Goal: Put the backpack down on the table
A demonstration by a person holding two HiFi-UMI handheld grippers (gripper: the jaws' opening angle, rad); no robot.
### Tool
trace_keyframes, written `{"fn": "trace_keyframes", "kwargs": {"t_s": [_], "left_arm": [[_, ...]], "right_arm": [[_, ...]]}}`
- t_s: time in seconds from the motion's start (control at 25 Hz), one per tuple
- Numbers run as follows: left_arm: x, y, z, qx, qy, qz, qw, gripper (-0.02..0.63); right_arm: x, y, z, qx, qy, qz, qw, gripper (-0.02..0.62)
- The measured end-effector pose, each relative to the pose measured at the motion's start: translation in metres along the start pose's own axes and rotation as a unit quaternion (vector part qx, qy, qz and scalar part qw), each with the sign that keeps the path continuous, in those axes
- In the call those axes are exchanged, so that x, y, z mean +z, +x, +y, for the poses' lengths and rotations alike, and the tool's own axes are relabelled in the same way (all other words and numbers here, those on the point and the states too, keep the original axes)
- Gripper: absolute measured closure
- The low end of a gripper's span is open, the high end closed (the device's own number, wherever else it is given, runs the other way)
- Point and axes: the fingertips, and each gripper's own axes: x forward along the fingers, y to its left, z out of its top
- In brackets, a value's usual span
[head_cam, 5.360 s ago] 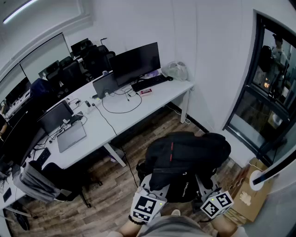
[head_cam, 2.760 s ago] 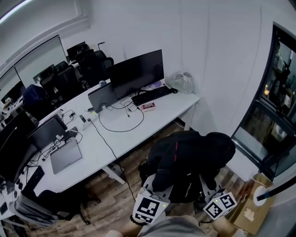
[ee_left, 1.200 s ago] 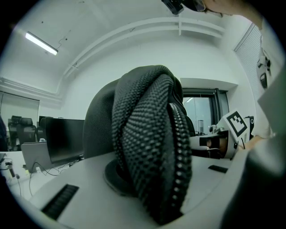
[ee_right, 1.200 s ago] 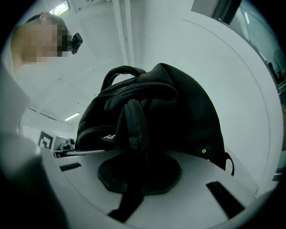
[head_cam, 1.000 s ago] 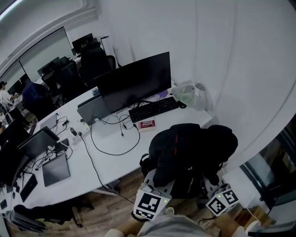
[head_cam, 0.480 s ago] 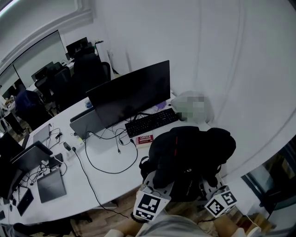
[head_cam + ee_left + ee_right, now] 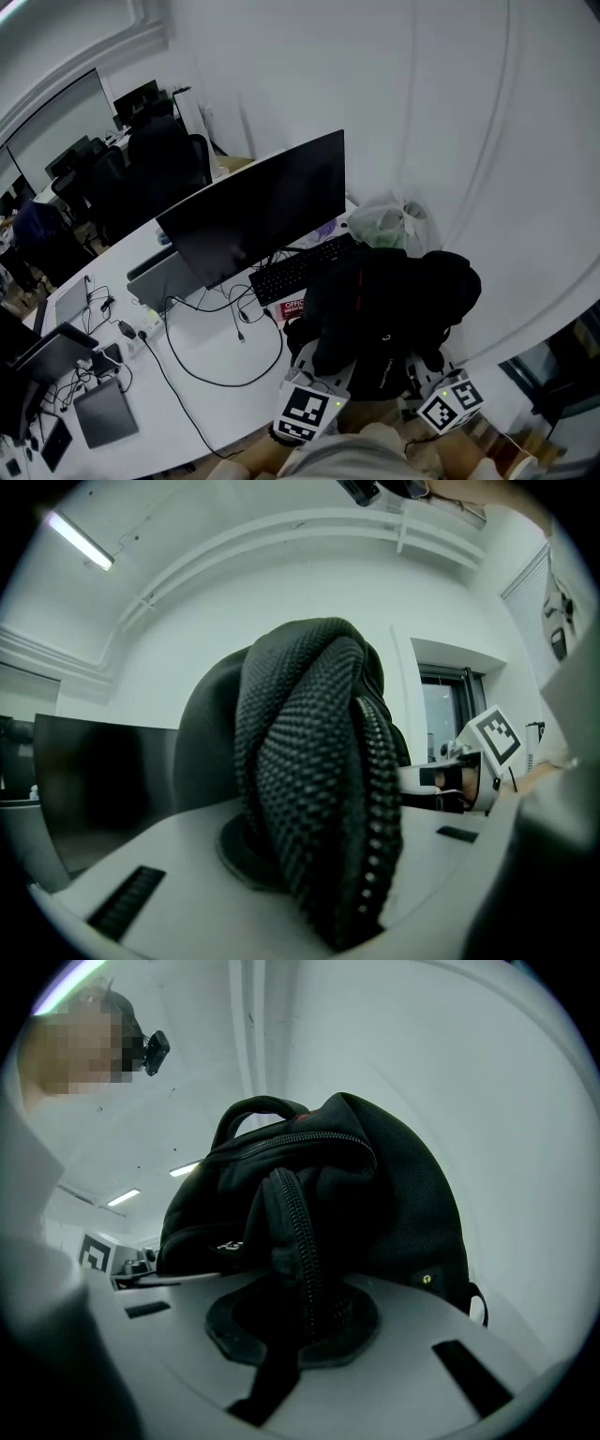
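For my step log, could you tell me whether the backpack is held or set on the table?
Held: the left claw and right claw are shut on the backpack; table contact is hidden.

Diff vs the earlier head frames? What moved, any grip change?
The backpack, clamped by the left hand-held gripper and right hand-held gripper, was carried from mid-room to over the end of the desk, beside the keyboard. Unchanged: both grips, desk items.
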Motion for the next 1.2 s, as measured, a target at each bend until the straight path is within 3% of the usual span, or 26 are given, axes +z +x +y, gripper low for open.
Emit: {"fn": "trace_keyframes", "kwargs": {"t_s": [0.8, 1.2], "left_arm": [[0.02, 0.114, 0.11, 0.015, -0.009, -0.025, 0.9995, 0.548], [-0.009, 0.171, 0.157, 0.045, -0.024, -0.019, 0.9985, 0.548]], "right_arm": [[0.043, 0.139, -0.068, 0.0, -0.026, 0.002, 1.0, 0.57], [0.031, 0.204, -0.117, 0.004, -0.039, 0.02, 0.999, 0.57]]}}
